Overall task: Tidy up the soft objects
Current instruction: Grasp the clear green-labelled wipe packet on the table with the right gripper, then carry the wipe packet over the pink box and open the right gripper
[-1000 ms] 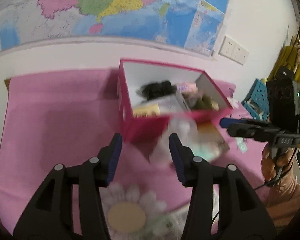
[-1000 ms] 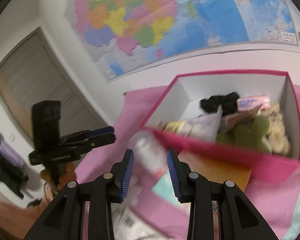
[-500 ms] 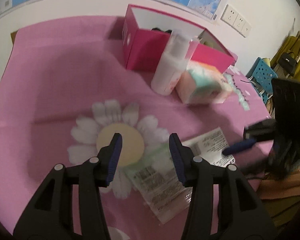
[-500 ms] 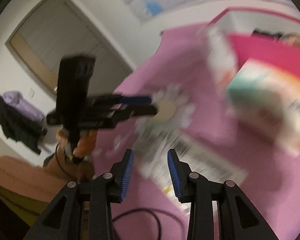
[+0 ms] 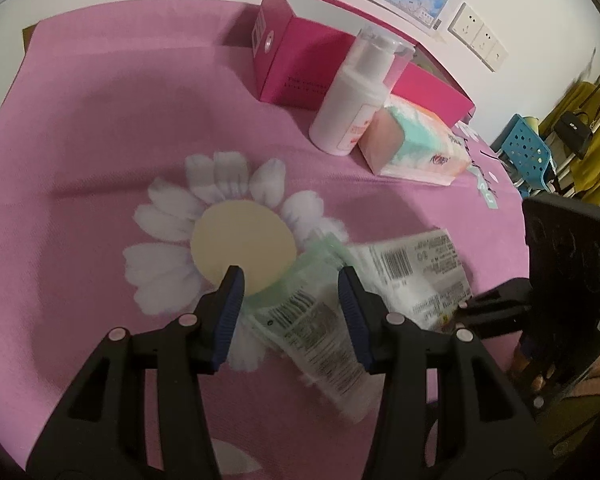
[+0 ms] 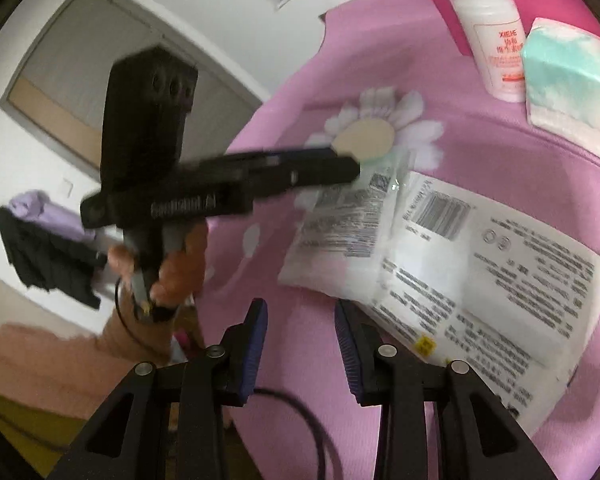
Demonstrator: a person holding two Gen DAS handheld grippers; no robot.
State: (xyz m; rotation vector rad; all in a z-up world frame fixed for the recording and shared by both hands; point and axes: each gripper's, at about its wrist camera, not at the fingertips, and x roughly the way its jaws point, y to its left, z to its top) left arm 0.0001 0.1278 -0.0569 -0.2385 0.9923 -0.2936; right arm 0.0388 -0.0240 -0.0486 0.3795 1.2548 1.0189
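Most of the sorting looks still to be done. Two flat soft packets lie loose on the pink-clothed surface (image 5: 80, 128) near its front edge: a greenish one (image 5: 312, 320) partly over the printed daisy, and a larger white one (image 6: 480, 264) overlapping it, label side up. Further back, a pastel tissue pack (image 5: 412, 144) sits against a white pump bottle (image 5: 352, 104), both just in front of the pink box (image 5: 300, 68), which I take to be where the soft things go; its inside cannot be seen from here, so how much is already stowed is uncertain. The left tongs (image 5: 290, 292) hang over the greenish packet with the jaws apart and nothing pinched, the packet showing in the gap below them. The right tongs (image 6: 300, 332) are likewise parted and empty, just beside the near corner of the white packet. Neither packet is gripped yet, so what remains, by my reading, is picking up each packet, and probably the tissue pack, and carrying them to the box.
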